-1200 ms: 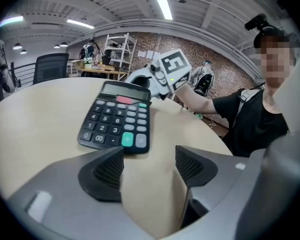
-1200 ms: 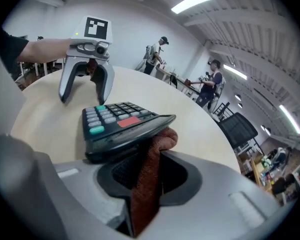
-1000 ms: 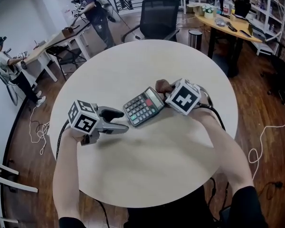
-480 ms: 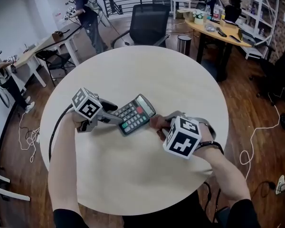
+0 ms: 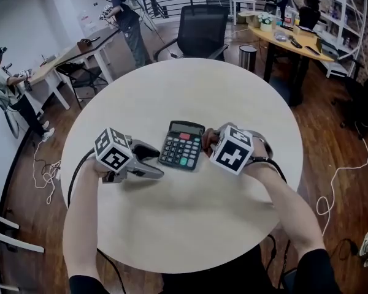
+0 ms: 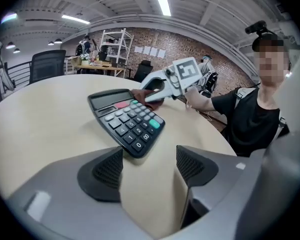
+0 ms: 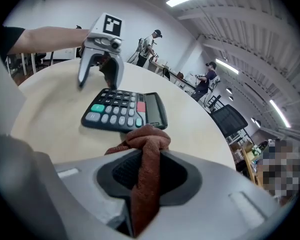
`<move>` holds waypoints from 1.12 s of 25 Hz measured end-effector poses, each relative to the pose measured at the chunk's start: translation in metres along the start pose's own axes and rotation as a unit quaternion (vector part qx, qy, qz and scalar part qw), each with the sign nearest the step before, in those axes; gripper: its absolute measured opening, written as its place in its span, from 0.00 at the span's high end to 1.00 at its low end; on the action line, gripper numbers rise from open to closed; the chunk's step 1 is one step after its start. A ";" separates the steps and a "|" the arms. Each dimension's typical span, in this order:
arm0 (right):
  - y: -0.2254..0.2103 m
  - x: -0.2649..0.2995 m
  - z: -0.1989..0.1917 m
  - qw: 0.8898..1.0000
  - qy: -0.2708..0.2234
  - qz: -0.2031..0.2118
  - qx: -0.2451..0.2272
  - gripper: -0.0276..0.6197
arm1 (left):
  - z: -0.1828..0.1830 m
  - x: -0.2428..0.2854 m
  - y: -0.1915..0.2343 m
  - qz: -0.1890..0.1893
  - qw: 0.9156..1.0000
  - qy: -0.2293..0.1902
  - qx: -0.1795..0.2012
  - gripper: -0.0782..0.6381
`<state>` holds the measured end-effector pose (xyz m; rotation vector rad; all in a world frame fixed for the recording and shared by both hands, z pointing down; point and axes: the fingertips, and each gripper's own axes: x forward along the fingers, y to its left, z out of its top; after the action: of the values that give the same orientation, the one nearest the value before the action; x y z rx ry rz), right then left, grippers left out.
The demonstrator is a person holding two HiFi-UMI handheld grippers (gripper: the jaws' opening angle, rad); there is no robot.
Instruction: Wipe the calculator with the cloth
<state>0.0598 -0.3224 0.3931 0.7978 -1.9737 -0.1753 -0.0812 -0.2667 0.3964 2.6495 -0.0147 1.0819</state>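
A black calculator (image 5: pixel 182 144) with grey keys lies flat on the round pale table (image 5: pixel 172 84), display end away from me. My right gripper (image 5: pixel 207 141) sits at its right edge, shut on a bunched brown cloth (image 7: pixel 148 146) whose knot pokes out toward the calculator (image 7: pixel 124 111). My left gripper (image 5: pixel 154 162) is left of the calculator and apart from it. It is open, its jaws have just been closing a little, and nothing is between them. In the left gripper view the calculator (image 6: pixel 126 121) lies just beyond the open left gripper (image 6: pixel 149 166), with the cloth (image 6: pixel 149 92) behind it.
A black office chair (image 5: pixel 199 23) and a waste bin (image 5: pixel 248 56) stand beyond the table's far edge. Desks with people are at the far left (image 5: pixel 61 57), and a yellow table (image 5: pixel 288 38) with clutter is at the back right. Cables trail on the wooden floor.
The calculator has turned from slanted to square, display away from me. My left gripper has drawn back off its left end. My right gripper has moved up to its right edge.
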 end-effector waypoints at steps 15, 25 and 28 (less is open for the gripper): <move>-0.004 0.003 0.017 0.998 -0.052 -0.010 0.032 0.82 | -0.018 -0.005 -0.035 0.085 0.995 -0.044 -0.021 0.43; 0.037 -0.003 0.024 0.999 -0.031 0.006 -0.022 0.82 | -0.025 0.000 -0.041 0.099 0.995 -0.014 -0.030 0.45; 0.037 -0.005 0.025 0.999 -0.032 0.001 -0.019 0.82 | -0.023 -0.002 -0.042 0.105 0.994 -0.024 -0.031 0.45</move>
<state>0.0232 -0.2956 0.3926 0.7743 -2.0250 -0.2407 -0.0939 -0.2207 0.4004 2.6624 -0.3380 1.0594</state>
